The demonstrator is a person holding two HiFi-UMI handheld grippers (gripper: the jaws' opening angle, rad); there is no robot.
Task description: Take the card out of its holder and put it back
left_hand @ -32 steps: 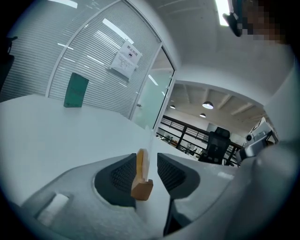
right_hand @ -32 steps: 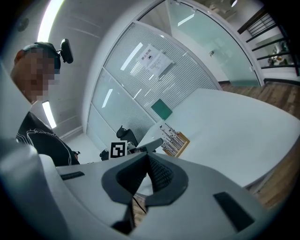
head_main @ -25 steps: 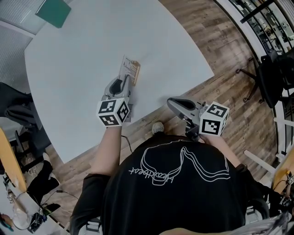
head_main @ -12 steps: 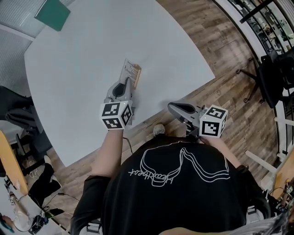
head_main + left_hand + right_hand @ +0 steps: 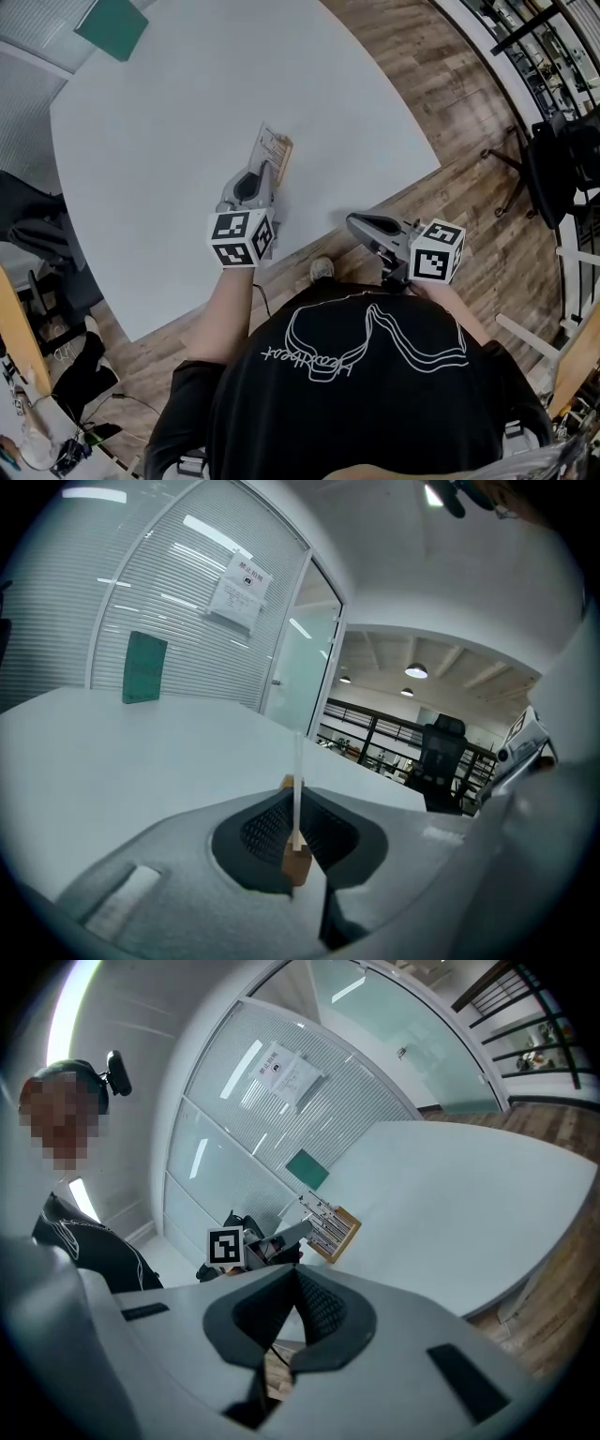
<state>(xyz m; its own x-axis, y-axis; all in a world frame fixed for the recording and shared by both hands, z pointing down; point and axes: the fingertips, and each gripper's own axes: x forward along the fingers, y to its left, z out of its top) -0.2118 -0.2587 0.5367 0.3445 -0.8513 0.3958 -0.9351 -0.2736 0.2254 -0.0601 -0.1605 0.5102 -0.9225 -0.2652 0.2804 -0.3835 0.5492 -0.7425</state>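
A white printed card (image 5: 267, 147) stands in a light wooden holder (image 5: 284, 156) on the white table (image 5: 169, 112). My left gripper (image 5: 260, 172) has just been closing and is now shut on the card's near end. In the left gripper view the card (image 5: 297, 780) runs edge-on between the pads, and the holder's wood (image 5: 297, 862) shows at their base. The right gripper view shows the card (image 5: 323, 1225) and its wooden holder (image 5: 345, 1232) from the side. My right gripper (image 5: 353, 221) hovers off the table's near edge, shut with nothing in it.
A green rectangular thing (image 5: 111, 23) lies at the table's far left corner. Wooden floor (image 5: 441, 103) lies beyond the table's curved right edge. A dark office chair (image 5: 562, 155) stands at the far right. A shoe (image 5: 322, 268) shows below the near edge.
The left gripper's jaws have drawn together onto the card's near end. Both hands have stayed about where they were.
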